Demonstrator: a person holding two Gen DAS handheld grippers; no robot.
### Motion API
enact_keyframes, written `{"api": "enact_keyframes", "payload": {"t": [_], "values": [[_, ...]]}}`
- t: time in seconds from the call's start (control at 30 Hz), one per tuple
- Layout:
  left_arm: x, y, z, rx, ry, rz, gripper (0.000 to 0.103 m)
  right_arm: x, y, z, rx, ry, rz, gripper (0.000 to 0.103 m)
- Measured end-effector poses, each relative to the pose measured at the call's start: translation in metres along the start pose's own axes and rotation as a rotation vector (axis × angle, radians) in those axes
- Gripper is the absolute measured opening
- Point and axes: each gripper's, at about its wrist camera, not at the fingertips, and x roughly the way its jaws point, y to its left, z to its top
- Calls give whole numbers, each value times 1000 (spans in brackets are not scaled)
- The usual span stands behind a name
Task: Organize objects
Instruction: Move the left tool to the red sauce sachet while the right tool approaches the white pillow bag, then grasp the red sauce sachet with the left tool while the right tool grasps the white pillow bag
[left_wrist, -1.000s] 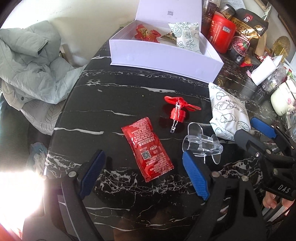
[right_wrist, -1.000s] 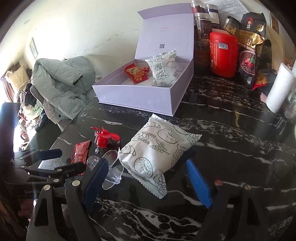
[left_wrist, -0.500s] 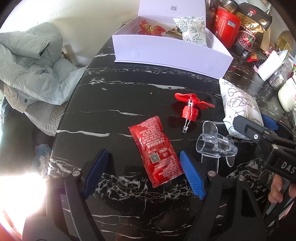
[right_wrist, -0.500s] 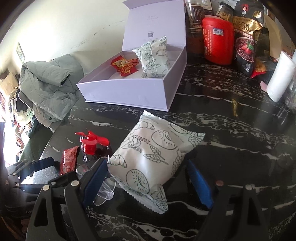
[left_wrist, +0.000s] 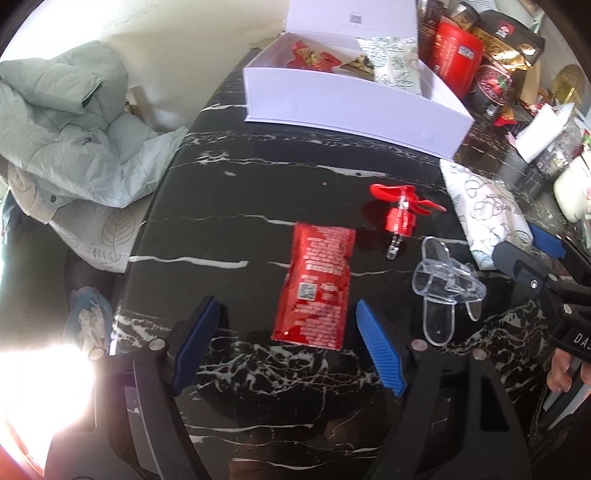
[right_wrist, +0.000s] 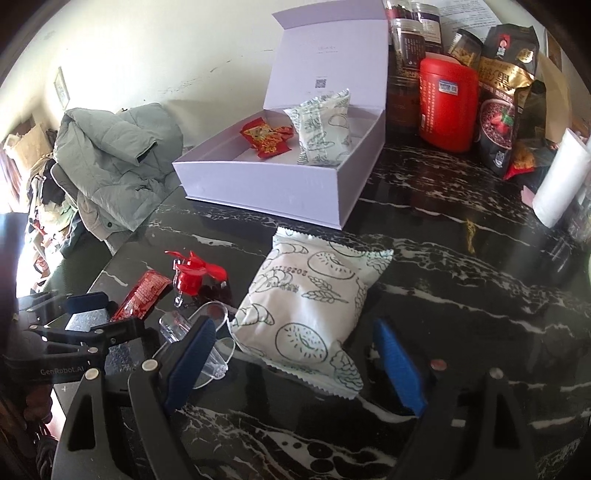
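A red sauce packet (left_wrist: 317, 291) lies flat on the black marble table (left_wrist: 258, 192), between the open fingers of my left gripper (left_wrist: 288, 345). A white printed snack bag (right_wrist: 308, 306) lies between the open fingers of my right gripper (right_wrist: 295, 365); it also shows in the left wrist view (left_wrist: 487, 214). A red pump nozzle (left_wrist: 400, 214) and a clear plastic piece (left_wrist: 445, 288) lie between the two. An open white box (left_wrist: 354, 107) at the back holds a red packet (right_wrist: 267, 136) and a second snack bag (right_wrist: 323, 129).
A grey jacket (left_wrist: 70, 125) hangs off the table's left edge. A red canister (right_wrist: 447, 105), jars, snack pouches (right_wrist: 506, 96) and a white paper roll (right_wrist: 561, 177) crowd the back right. The table edge runs along the left.
My left gripper has moved right and forward so the red packet now sits centred between its fingers. My right gripper has closed in on the white snack bag.
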Motion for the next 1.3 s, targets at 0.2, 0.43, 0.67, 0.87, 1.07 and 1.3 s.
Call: {"api": "enact_keyframes", "payload": {"t": [0.2,0.43,0.67,0.87,1.07,1.3], "values": [[4,-7,6,21,-8,-2,76,8,-3,3,-11,18,7,88],[3,-6,10,30,-29,4,46,19,-3,1,-7,50,8,88],[2,-6,12,42,-25,-6,34,19,-3,-1,-10,43,8,76],[-2,-5,12,33,-24,-31,29,16,-3,-1,-19,35,16,63],[-8,-6,9,25,-29,-42,28,11,-4,-3,-9,35,34,62],[-21,-7,8,32,-55,-38,27,1,-3,-6,-7,22,47,61]]}}
